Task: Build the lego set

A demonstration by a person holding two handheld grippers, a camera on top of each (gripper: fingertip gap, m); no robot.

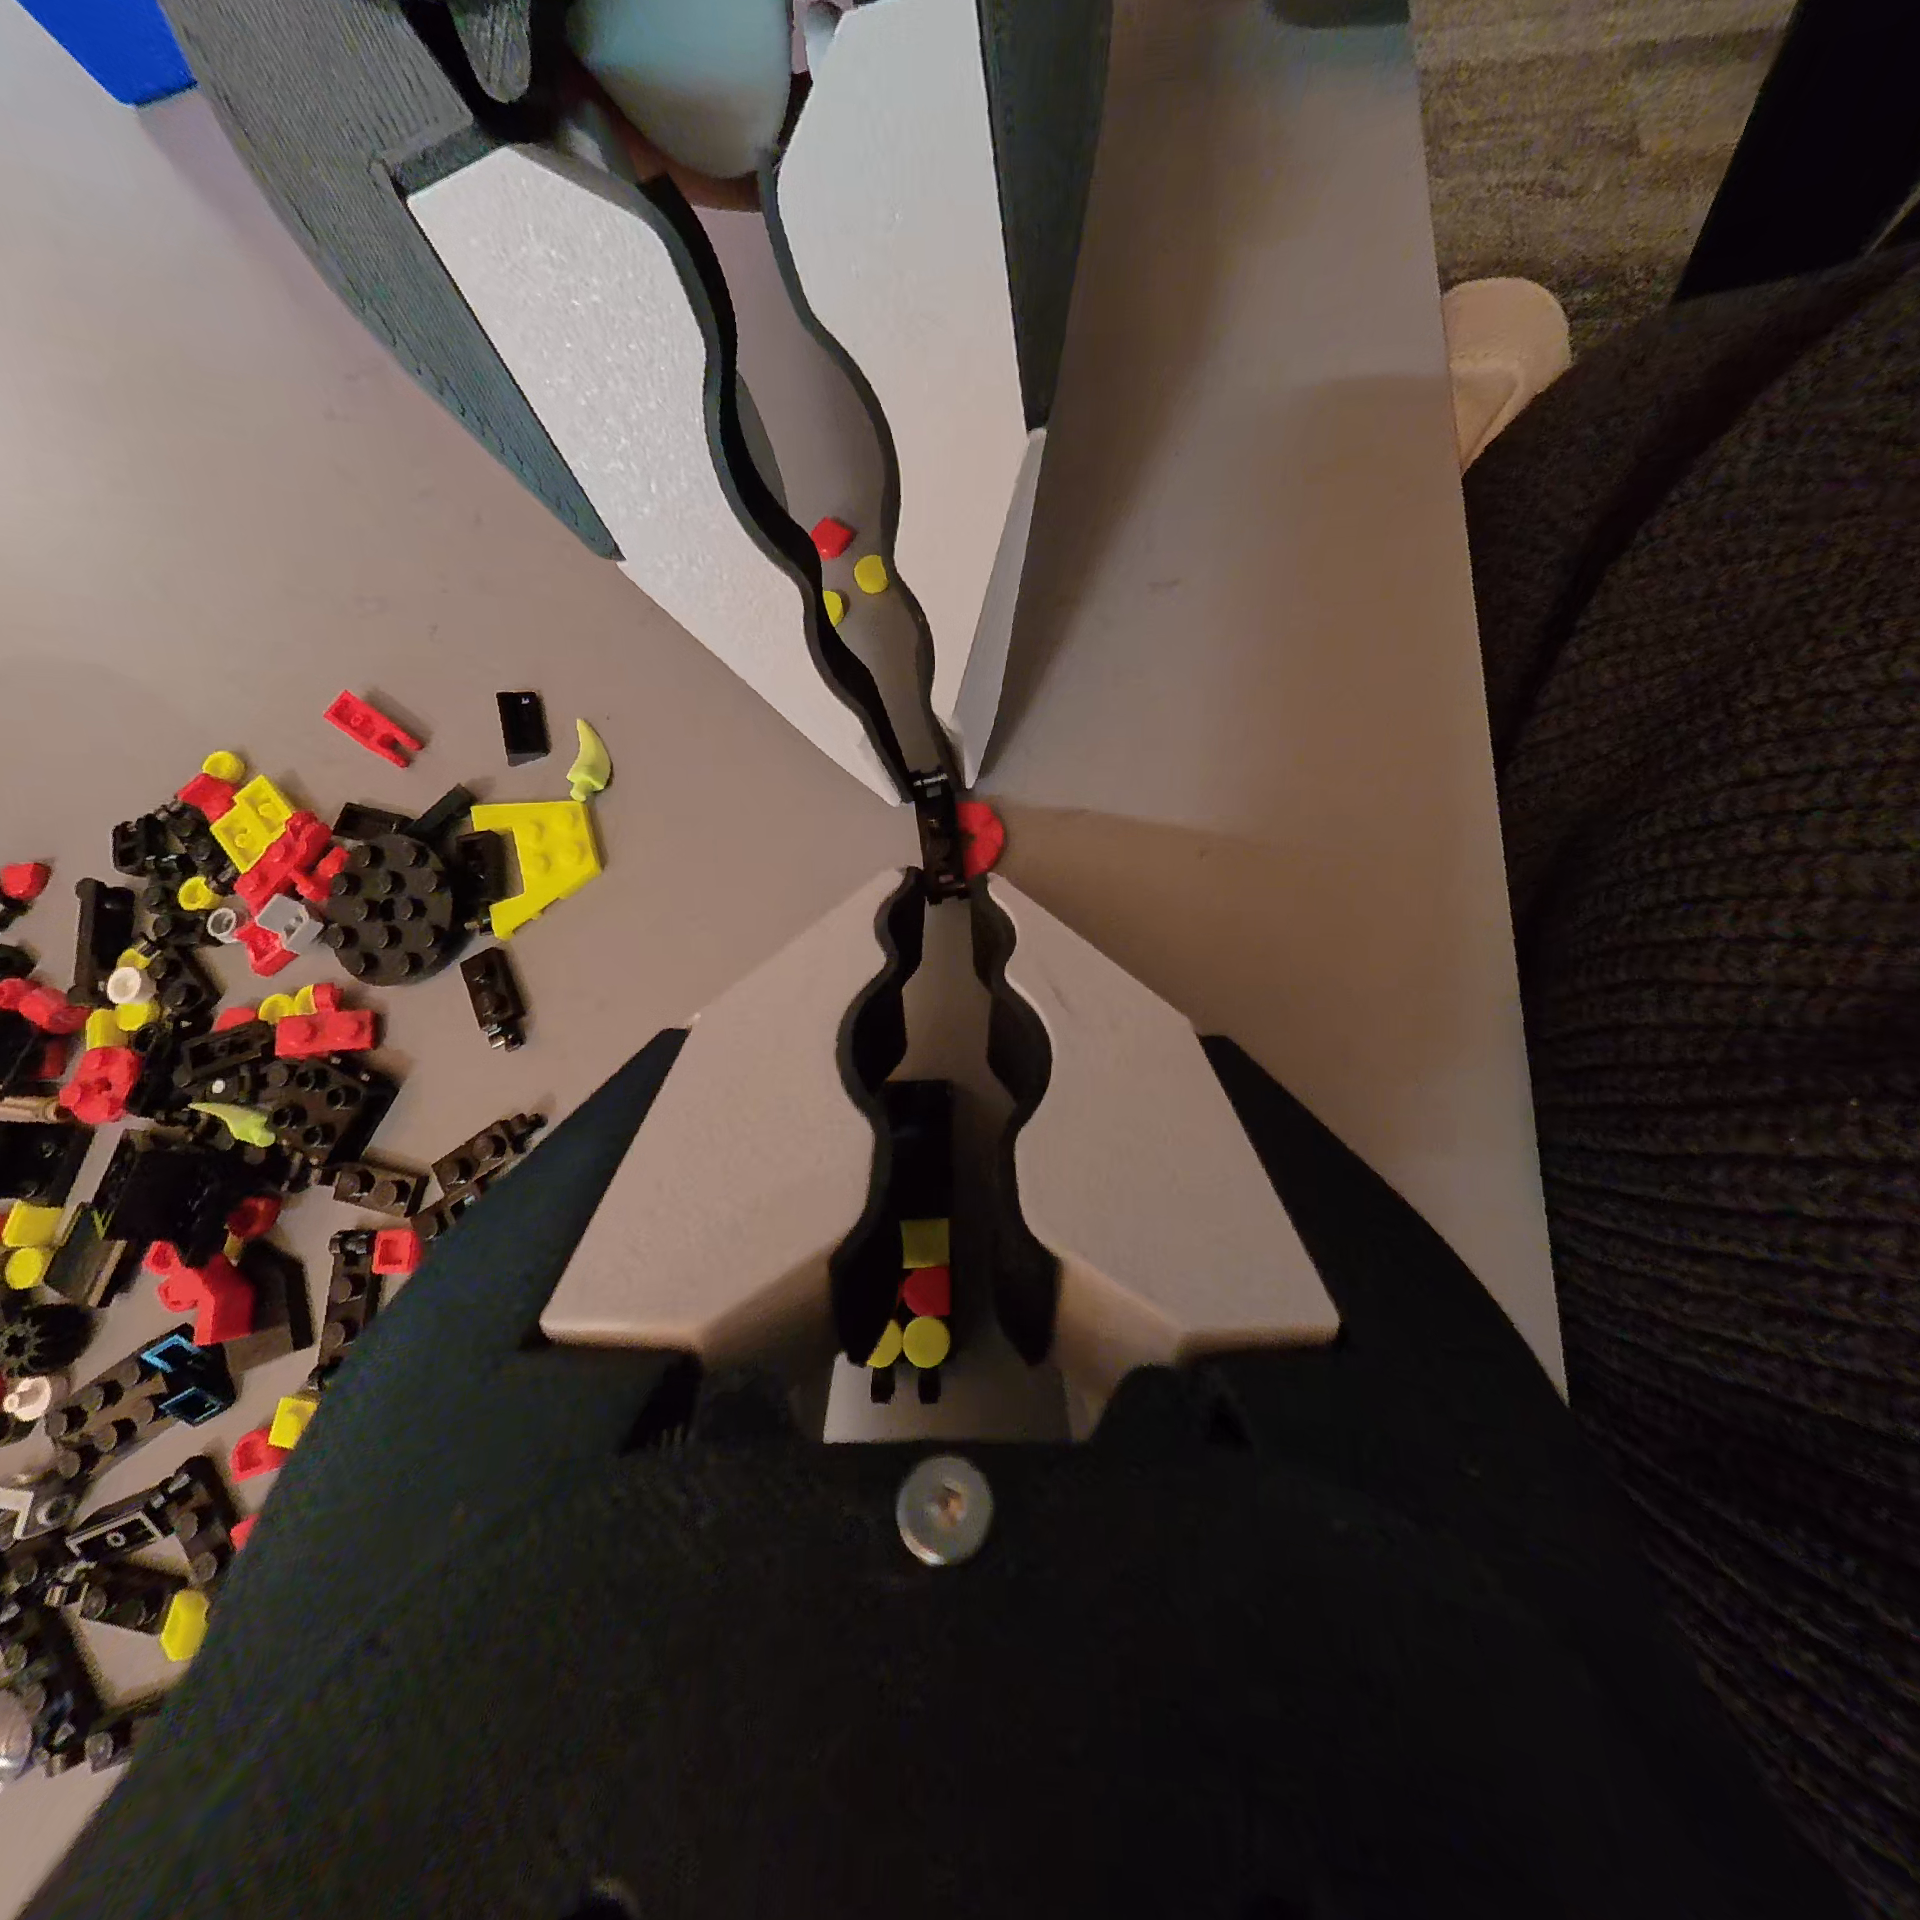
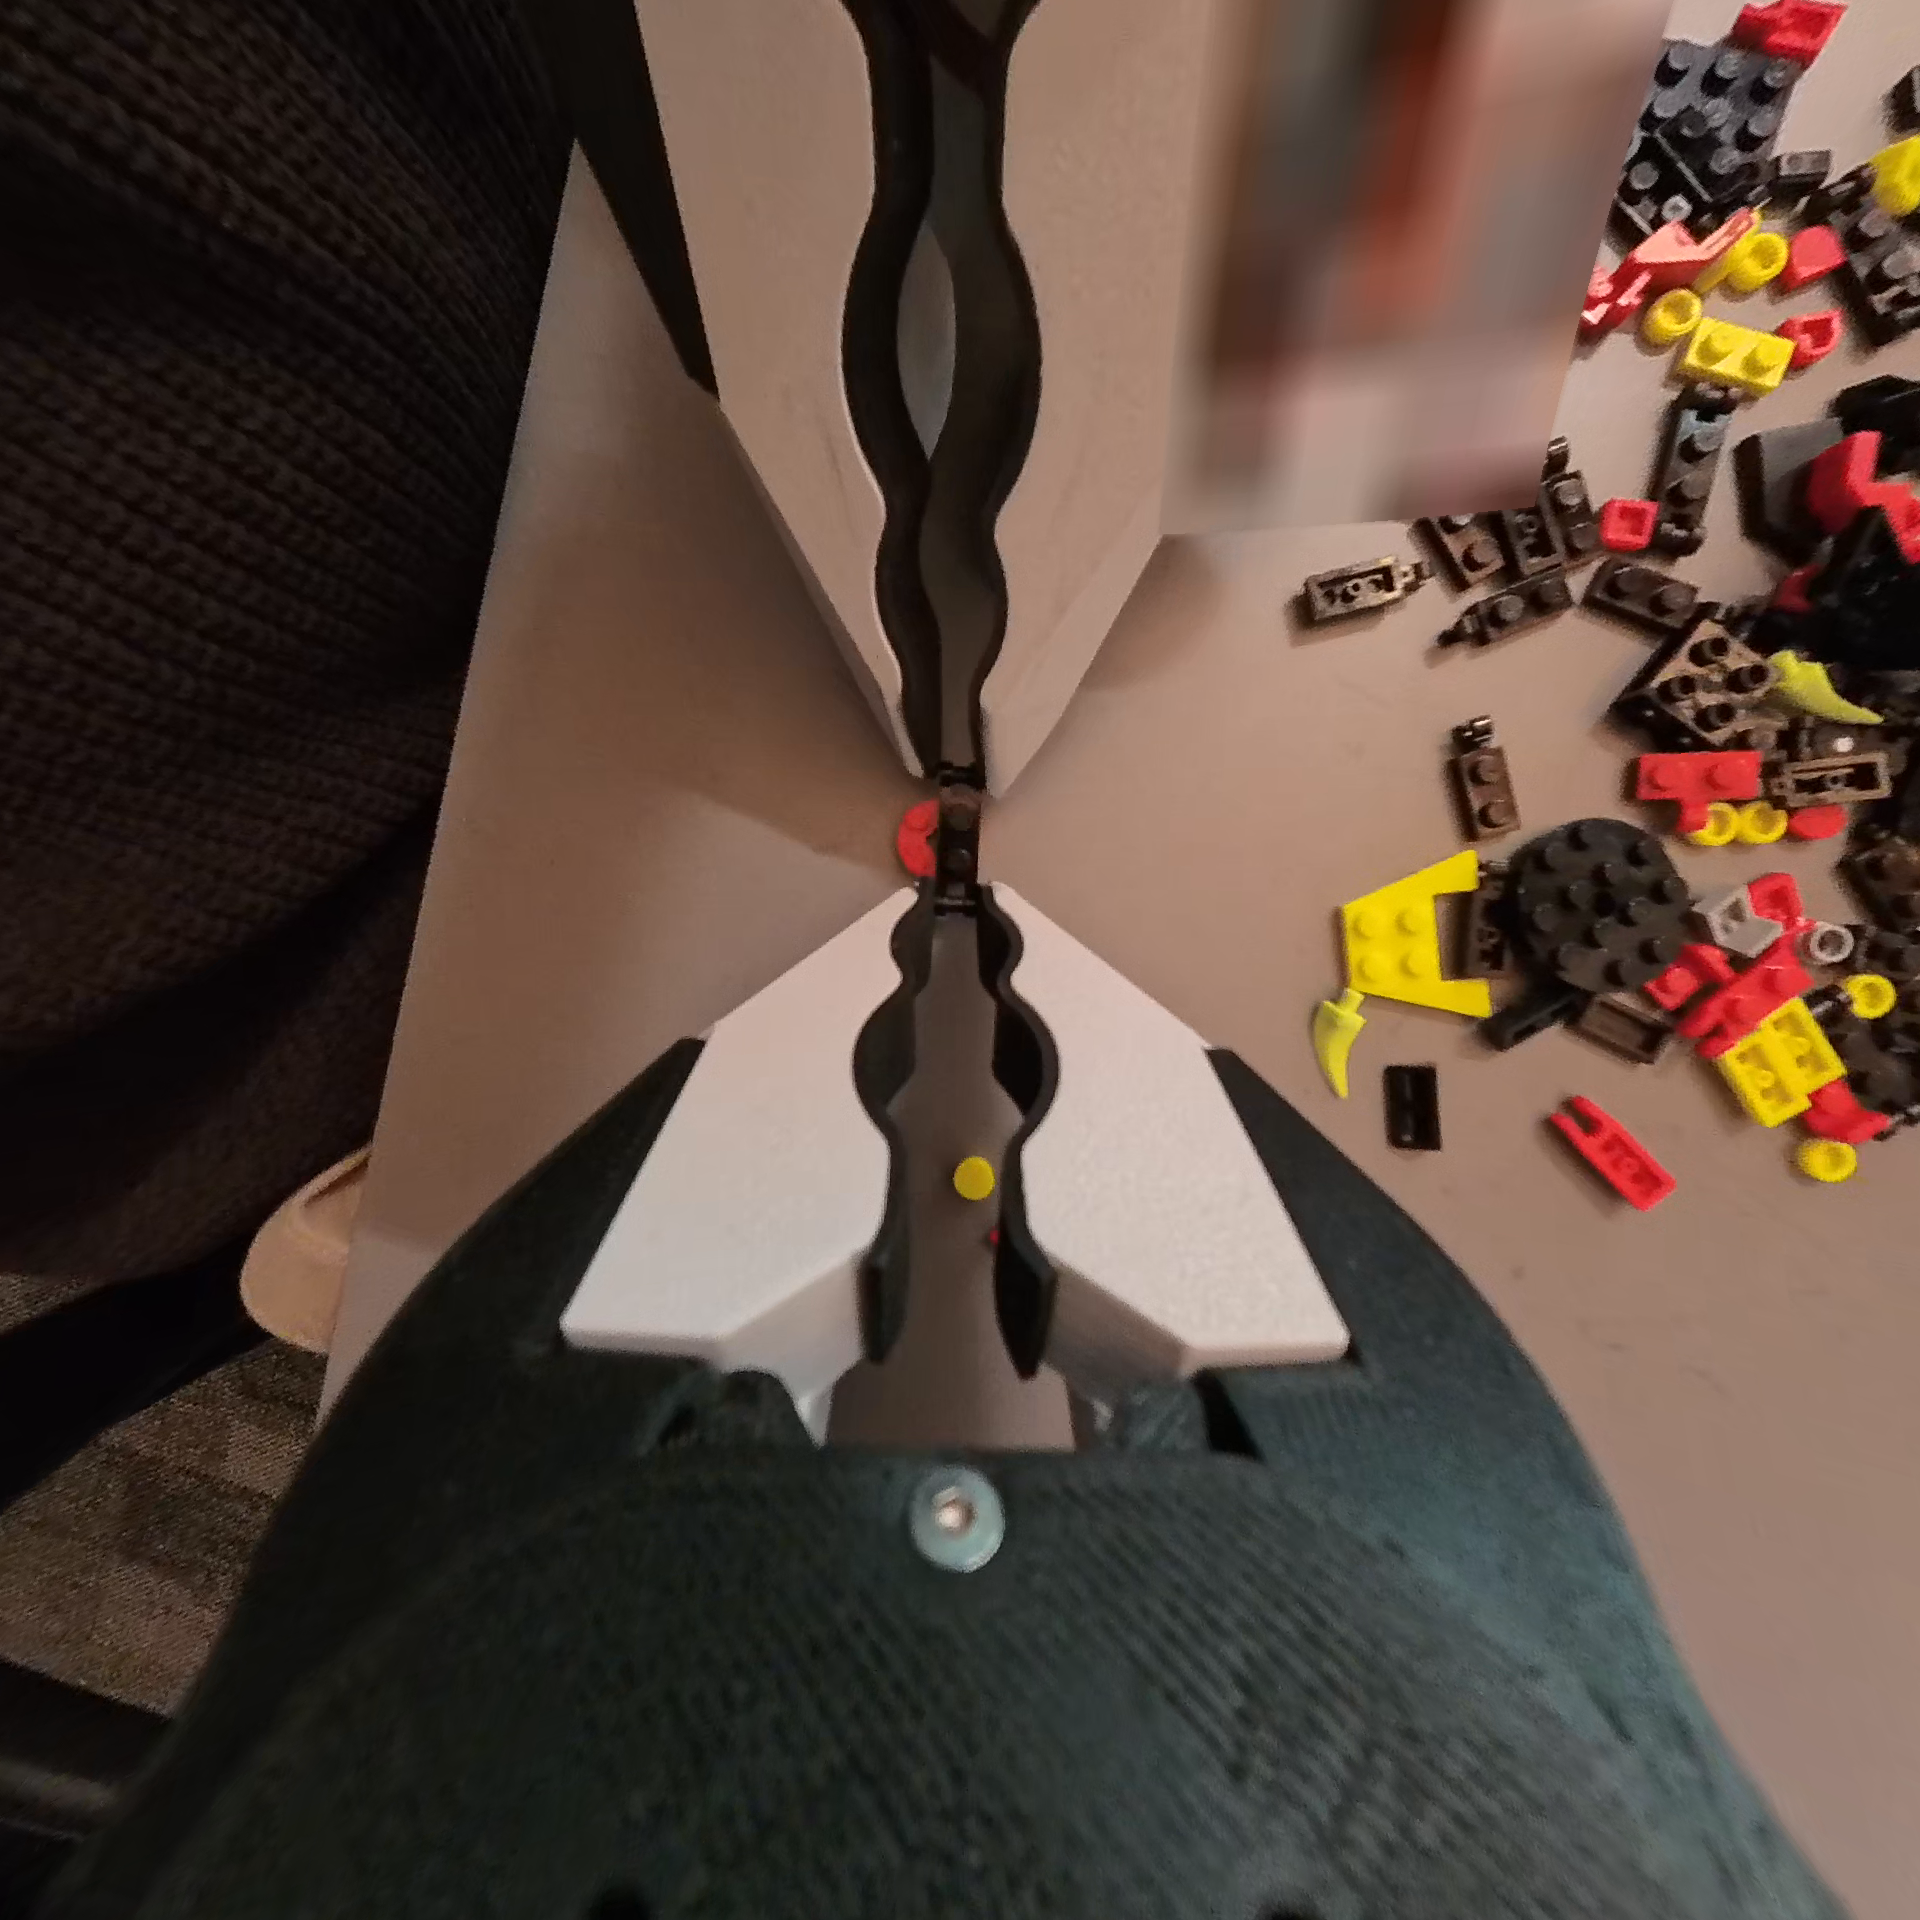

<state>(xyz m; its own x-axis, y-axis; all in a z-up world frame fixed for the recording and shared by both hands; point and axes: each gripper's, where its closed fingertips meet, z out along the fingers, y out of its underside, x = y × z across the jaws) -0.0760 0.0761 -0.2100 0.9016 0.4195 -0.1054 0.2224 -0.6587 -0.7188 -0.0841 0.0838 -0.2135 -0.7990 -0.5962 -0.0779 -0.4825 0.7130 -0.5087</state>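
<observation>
**Two grippers pinch one small black piece**

The left gripper (image 1: 943,896) and the right gripper (image 2: 954,902) point at each other, tip to tip, above a pale table (image 1: 1247,623). Between them is a thin black lego piece (image 1: 938,836). Each gripper has its two fingers squeezed together on one end of that piece, so both are clamped on it. A small red round piece (image 1: 982,836) sits right against the side of the black piece. In the right wrist view the same black piece (image 2: 958,836) shows with the red one (image 2: 918,831) on its other side.

The held piece is near the table edge, close to a person's dark knitted clothing (image 1: 1714,935).

Well apart from the grippers lies a pile of loose lego pieces (image 1: 208,1091) in black, red and yellow. In it are a black round plate (image 1: 390,909) with studs and, touching it, a yellow wedge plate (image 1: 540,857). A little light green claw (image 1: 590,769) lies just beside the yellow plate. A flat red piece (image 1: 372,727) and a small black tile (image 1: 520,725) lie alone near the pile.
</observation>
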